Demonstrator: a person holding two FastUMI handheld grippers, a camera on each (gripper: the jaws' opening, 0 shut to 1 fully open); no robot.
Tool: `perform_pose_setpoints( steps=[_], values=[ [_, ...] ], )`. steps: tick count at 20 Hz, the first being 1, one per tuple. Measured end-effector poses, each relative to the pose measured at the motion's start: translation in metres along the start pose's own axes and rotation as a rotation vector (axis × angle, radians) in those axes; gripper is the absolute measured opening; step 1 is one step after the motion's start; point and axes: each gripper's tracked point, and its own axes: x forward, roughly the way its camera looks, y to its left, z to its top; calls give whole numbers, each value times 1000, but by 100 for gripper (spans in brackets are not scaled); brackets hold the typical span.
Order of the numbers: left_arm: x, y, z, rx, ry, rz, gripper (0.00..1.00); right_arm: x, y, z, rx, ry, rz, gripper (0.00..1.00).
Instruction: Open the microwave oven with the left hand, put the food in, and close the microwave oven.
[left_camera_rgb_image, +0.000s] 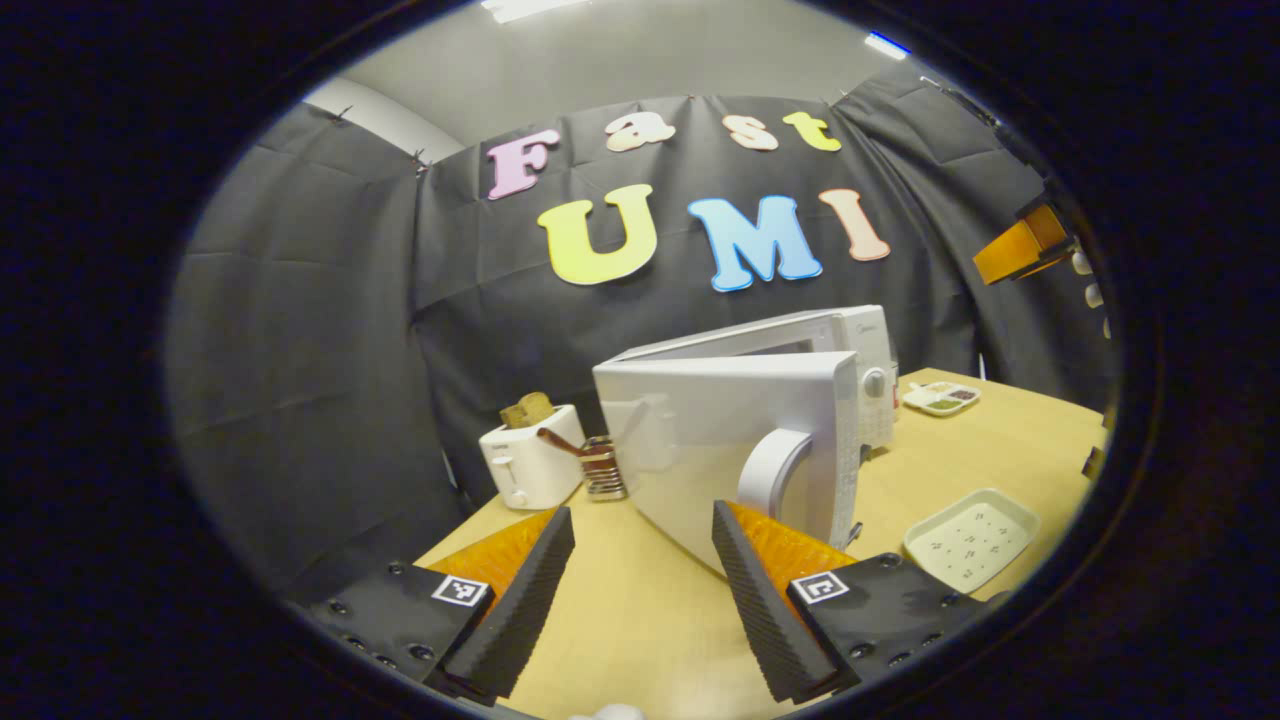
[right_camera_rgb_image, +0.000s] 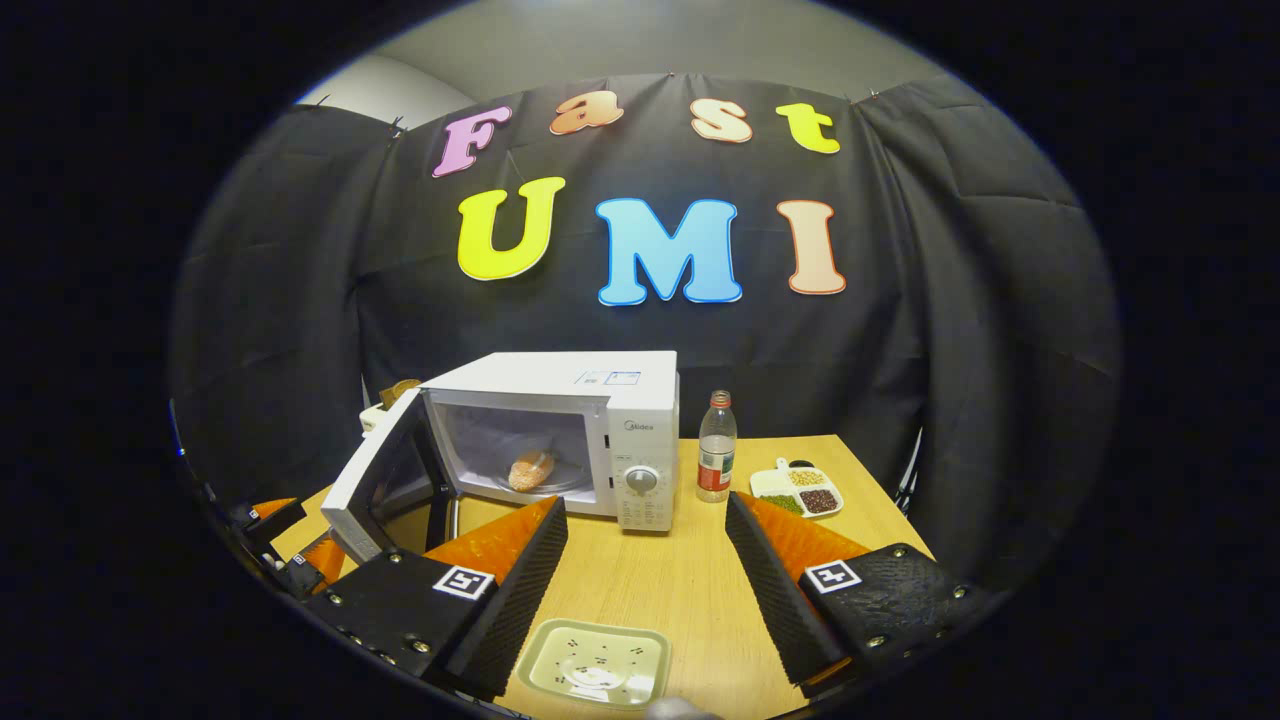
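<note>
White microwave (right_camera_rgb_image: 590, 430) sits on wooden desk (right_camera_rgb_image: 680, 590), door (right_camera_rgb_image: 375, 490) swung open toward its left. Food (right_camera_rgb_image: 531, 469), orange-brown lump, lies inside the cavity on the glass turntable. Left gripper view: door (left_camera_rgb_image: 730, 440) seen from outside, curved handle (left_camera_rgb_image: 775, 470) just beyond the left tongs (left_camera_rgb_image: 643, 580). Left tongs spread wide, nothing between fingers, not touching handle as far as I can tell. Right tongs (right_camera_rgb_image: 645, 590) also spread wide, holding nothing, hovering above desk in front of the microwave. Pale tray (right_camera_rgb_image: 598, 664) with dark specks lies on desk below right tongs, near edge; same tray (left_camera_rgb_image: 970, 538) at right in left gripper view. Plastic bottle (right_camera_rgb_image: 716, 460) with red label stands upright just right of microwave. Divided dish (right_camera_rgb_image: 797, 491) with green, dark and yellow bits sits right of bottle; same dish (left_camera_rgb_image: 941, 397) at back of desk in left gripper view. White toaster (left_camera_rgb_image: 530, 465) with bread (left_camera_rgb_image: 527, 409) sticking up stands left of microwave, small metal rack (left_camera_rgb_image: 603, 468) between the two. Right gripper view: left tongs (right_camera_rgb_image: 290, 545) partly visible at lower left, beside the open door.
</note>
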Motion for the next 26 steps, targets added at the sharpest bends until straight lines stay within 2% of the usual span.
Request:
perform_pose_setpoints(
  steps=[6,10,15,19,22,26],
  values=[
    [44,-90,35,5,-69,-133,94,4,-52,-2,33,5,-83,97],
    [83,-128,41,16,-84,-178,95,9,-80,-10,54,20,-119,97],
    [134,-153,47,10,-76,-169,95,24,-106,-15,74,36,-149,97],
    [169,-170,51,-27,-72,-148,94,39,-117,-16,96,45,-145,97],
    [188,-181,53,-11,-73,-133,94,51,-125,-16,114,53,-144,97],
    [205,-183,51,-41,-55,-109,95,61,-131,-14,108,64,-138,97]
  ],
)
